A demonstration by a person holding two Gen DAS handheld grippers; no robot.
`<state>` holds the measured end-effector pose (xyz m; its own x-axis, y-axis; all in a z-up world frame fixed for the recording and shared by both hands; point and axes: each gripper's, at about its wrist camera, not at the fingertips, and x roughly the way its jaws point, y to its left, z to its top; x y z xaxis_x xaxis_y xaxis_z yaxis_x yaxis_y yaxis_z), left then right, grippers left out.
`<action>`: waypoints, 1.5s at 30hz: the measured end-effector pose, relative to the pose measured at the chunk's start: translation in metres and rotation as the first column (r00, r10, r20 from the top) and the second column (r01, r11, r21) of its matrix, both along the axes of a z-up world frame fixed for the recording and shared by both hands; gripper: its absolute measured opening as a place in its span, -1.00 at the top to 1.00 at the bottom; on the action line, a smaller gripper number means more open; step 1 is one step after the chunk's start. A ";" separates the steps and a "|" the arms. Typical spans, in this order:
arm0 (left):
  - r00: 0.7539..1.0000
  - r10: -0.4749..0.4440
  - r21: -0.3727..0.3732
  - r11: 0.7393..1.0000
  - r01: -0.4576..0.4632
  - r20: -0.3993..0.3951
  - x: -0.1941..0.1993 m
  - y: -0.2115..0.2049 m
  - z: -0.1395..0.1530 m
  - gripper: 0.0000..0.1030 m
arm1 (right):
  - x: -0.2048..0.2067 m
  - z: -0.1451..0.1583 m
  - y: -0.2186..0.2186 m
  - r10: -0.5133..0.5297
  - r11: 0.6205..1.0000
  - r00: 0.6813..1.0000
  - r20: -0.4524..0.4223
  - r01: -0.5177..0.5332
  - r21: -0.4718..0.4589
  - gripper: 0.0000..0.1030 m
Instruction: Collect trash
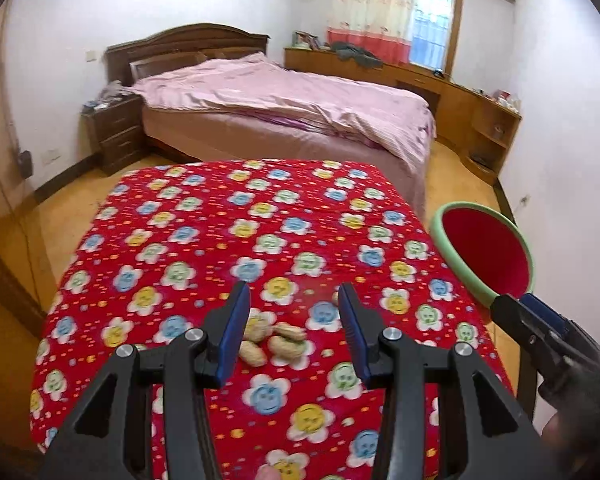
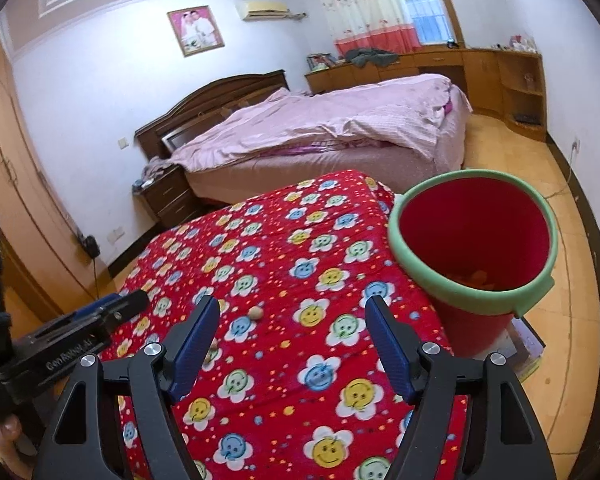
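Left gripper (image 1: 293, 300) half-open over peanut shells (image 1: 274, 342) (untouched); right gripper (image 2: 292, 316) wide, empty.

the counter (image 1: 180, 240) wears a red cloth with smiley flowers. a small heap of peanut shells (image 1: 276, 342) lies on it — one lone shell (image 2: 255, 313) sits apart, nearer the middle.
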<state>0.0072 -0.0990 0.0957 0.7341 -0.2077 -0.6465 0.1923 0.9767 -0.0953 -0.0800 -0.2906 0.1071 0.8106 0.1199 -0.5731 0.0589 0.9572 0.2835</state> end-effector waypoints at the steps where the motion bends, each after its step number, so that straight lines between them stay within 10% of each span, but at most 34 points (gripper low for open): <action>1: 1.000 0.011 0.001 1.000 -0.011 0.005 -0.002 0.005 0.000 0.12 | 0.000 0.000 0.003 0.003 1.000 1.000 0.004 -0.003 -0.007 -0.48; 45: 0.994 0.111 -0.010 0.994 -0.111 0.019 -0.016 0.043 -0.011 0.12 | -0.011 0.001 0.033 0.034 0.998 0.999 0.031 -0.032 -0.059 -0.52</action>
